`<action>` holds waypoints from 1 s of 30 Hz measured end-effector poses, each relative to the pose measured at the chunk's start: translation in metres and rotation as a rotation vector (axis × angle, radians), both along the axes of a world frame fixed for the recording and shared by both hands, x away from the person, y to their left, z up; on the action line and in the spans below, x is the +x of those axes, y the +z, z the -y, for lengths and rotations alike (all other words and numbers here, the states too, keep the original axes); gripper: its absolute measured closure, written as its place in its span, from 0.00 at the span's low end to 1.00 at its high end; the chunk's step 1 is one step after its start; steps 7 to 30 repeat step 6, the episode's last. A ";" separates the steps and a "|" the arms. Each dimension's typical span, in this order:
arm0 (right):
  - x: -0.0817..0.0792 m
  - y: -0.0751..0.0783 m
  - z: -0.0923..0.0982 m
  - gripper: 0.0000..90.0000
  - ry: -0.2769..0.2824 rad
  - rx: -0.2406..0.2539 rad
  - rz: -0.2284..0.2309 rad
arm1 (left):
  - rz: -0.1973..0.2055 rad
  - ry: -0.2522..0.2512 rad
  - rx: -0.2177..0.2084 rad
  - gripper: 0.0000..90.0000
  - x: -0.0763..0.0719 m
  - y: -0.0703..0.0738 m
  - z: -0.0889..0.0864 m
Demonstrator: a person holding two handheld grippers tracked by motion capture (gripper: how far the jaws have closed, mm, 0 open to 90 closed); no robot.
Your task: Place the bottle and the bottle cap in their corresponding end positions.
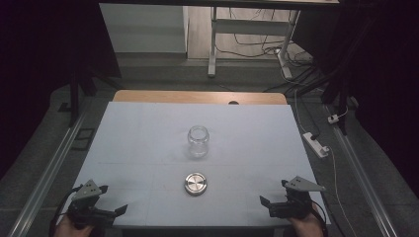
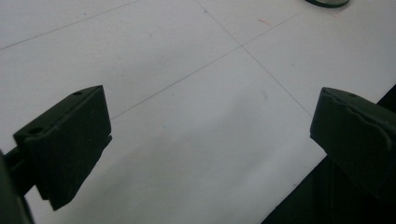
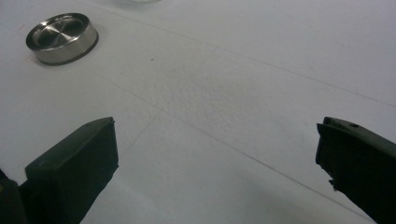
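On the white table (image 1: 148, 148), a clear glass jar (image 1: 198, 140) stands open at centre, its metal lid (image 1: 195, 183) lying just in front. The 2 tools, left gripper (image 1: 114, 200) and right gripper (image 1: 272, 201), rest released and empty at the near corners. Capping looks unstarted; next, 1 gripper should reach for the lid.

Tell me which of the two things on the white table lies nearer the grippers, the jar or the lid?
The round, flat silver metal lid. It lies toward the near edge, roughly between both grippers, while the clear glass jar stands upright and open behind it, farther off.
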State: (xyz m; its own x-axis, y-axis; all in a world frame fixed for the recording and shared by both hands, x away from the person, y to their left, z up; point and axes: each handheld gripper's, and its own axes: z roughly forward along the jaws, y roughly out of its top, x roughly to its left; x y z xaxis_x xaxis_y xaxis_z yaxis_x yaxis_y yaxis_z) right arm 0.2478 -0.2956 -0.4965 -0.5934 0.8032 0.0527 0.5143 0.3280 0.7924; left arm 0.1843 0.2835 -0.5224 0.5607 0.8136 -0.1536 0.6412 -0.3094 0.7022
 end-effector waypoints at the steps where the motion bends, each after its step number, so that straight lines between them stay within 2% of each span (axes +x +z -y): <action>1: -0.001 0.001 0.002 0.00 -0.004 0.007 0.000 | -0.001 0.002 0.001 0.00 0.000 0.000 0.000; 6: 0.000 0.000 0.004 0.00 -0.011 0.017 -0.019 | -0.010 0.002 0.009 0.00 0.001 0.000 0.001; 30: 0.000 0.000 0.004 0.00 -0.011 0.017 -0.019 | -0.010 0.002 0.009 0.00 0.001 0.000 0.001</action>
